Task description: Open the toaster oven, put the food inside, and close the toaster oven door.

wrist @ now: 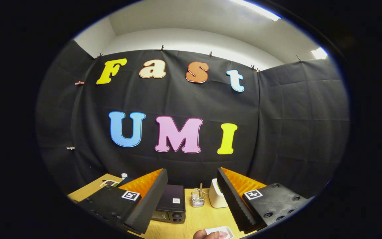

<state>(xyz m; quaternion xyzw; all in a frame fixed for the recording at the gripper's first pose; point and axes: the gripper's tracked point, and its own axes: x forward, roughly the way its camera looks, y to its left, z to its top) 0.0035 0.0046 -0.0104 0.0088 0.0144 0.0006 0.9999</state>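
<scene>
Toaster oven (pixel 171 207), small black metal box, sits closed at lower centre.
Gripper (pixel 191 199) spread wide, holding nothing; pink food on white plate (pixel 220 233) waits.

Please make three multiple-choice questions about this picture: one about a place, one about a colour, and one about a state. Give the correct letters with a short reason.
1. Where is the toaster oven?
A. On the wooden table, beside the left jaw of the gripper
B. On the floor
C. Hanging on the booth's wall

2. What colour is the toaster oven's body?
A. White
B. Black
C. Red

3. How do the jaws stand?
A. Shut on the plate
B. Shut on the wire basket
C. Open, holding nothing

Answers:
1. A: it sits on the table, partly behind the left jaw.
2. B: its top and front look black.
3. C: a wide gap separates the jaws; the wire basket and white appliance stand beyond, the plate of food lies below.
</scene>
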